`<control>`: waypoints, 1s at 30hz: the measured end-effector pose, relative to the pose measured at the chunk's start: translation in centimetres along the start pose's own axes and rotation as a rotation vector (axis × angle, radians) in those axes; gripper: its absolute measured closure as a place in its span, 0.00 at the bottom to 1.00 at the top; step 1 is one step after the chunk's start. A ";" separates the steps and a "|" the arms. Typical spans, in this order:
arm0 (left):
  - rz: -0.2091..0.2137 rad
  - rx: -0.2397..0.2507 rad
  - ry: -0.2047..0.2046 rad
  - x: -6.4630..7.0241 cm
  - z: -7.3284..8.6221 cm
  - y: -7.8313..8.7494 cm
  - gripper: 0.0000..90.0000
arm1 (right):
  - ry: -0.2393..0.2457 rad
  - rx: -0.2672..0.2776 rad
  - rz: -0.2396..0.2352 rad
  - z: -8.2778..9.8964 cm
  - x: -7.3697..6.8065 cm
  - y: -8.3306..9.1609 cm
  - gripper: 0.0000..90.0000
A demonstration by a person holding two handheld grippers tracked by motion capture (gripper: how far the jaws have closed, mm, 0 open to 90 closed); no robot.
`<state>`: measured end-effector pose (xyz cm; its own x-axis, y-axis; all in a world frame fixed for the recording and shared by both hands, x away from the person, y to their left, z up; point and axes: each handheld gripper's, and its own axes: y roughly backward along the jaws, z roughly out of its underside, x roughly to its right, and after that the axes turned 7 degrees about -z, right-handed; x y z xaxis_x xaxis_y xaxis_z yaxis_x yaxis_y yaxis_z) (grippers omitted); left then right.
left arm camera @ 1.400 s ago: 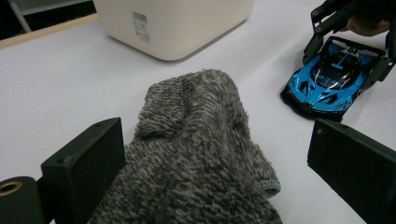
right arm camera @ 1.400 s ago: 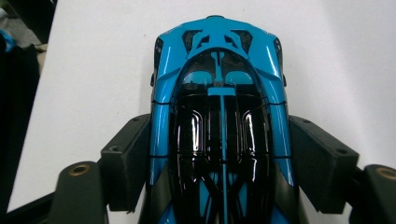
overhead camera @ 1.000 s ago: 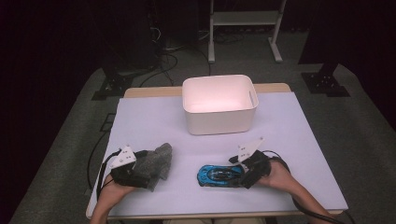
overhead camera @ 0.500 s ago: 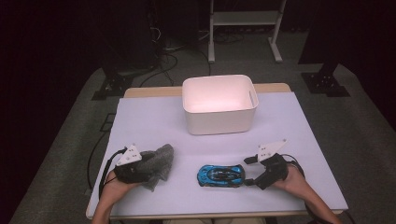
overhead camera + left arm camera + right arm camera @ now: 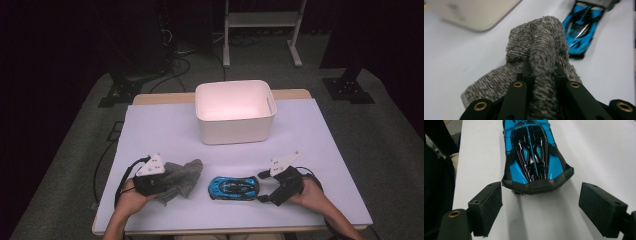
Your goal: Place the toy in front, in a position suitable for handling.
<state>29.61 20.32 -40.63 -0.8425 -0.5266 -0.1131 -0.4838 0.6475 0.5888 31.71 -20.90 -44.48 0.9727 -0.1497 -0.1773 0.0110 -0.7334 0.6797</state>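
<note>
Near the front edge of the white surface (image 5: 165, 130), the left gripper (image 5: 541, 72) has just been closing, and its fingers now pinch a fold of the grey fleecy cloth (image 5: 541, 37). Lift it straight up so the cloth clears the blue toy car (image 5: 234, 187) beside it. The right gripper (image 5: 540, 202) has its fingers spread just behind the car's tail; push further forward before squeezing. The white bin (image 5: 235, 111) waits beyond.
</note>
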 end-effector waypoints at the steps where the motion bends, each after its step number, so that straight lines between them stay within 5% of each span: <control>1: 0.021 -0.003 -0.010 0.3 -0.5 -0.4 0.87 | 0.000 0.000 0.000 0.0 0.0 0.0 0.20; 9: 0.185 -0.047 -0.139 3.6 -5.2 -4.9 0.86 | 0.026 -0.009 -0.009 -0.5 -0.2 -0.7 0.20; 11: 0.238 -0.089 -0.183 5.1 -7.0 -7.2 0.86 | 0.037 -0.006 -0.004 -0.6 -0.2 -0.8 0.20; 20: 0.318 -0.160 -0.283 7.5 -10.7 -11.7 0.86 | 0.042 0.007 0.002 -0.6 -0.2 -0.6 0.20; 30: 0.339 -0.195 -0.276 7.6 -10.7 -12.7 0.86 | 0.065 -0.009 0.022 -0.5 -0.2 -1.2 0.24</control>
<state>31.90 2.23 -40.42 -0.9893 -0.1206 -0.0820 -0.1400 0.6281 0.7654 31.58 -19.62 -44.87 0.9857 -0.1224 -0.1158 -0.0090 -0.7244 0.6893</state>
